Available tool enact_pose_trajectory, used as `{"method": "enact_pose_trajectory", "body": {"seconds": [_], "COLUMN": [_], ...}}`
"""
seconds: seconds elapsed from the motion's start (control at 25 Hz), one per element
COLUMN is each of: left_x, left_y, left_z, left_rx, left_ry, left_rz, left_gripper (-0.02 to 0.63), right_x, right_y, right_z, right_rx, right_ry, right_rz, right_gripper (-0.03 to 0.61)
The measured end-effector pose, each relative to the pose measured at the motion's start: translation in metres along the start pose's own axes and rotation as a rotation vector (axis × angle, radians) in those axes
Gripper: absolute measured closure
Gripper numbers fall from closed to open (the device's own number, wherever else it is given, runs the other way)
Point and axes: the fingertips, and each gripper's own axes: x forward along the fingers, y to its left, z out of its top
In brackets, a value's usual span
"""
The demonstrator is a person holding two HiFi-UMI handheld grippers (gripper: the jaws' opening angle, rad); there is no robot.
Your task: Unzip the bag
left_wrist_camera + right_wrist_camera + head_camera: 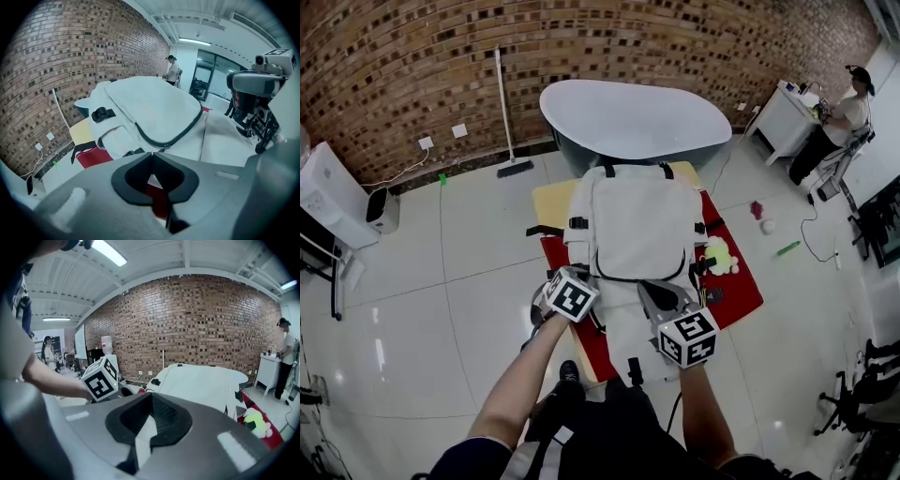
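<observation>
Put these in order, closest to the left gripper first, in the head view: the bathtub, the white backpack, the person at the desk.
1. White backpack, just ahead of the left gripper.
2. Bathtub, beyond the backpack.
3. Person, far right corner of the room.

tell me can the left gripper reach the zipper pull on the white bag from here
Probably yes: the zipper pull lies just past the left gripper tips on the white bag, with nothing between them. Its fingers are shut, so they would have to open first.
</observation>
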Motion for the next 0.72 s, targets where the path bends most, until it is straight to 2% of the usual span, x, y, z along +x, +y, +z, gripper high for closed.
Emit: {"method": "enact_pose_trajectory", "body": {"seconds": [0.2,0.44,0.72], "left_x": [-0.001,-0.002,-0.007], "left_y": [0.011,0.022,0.031], "left_z": [0.002,0.006,0.014], "left_rx": [0.030,0.038,0.101], "left_ry": [0.001,0.003,-0.012], "left_rz": [0.043,0.105,0.121], "left_gripper": [0.601,0.601,0.601], "right_x": [0.001,0.003,0.006], "right_y": [0.002,0.000,0.003], "right_z": [-0.004,-0.003,0.000], "right_rx": [0.024,0.019,0.023], "right_ry": [0.003,-0.005,0.003], "right_rz": [-0.013,0.021,0.002], "right_gripper": [0.575,0.575,0.575]}}
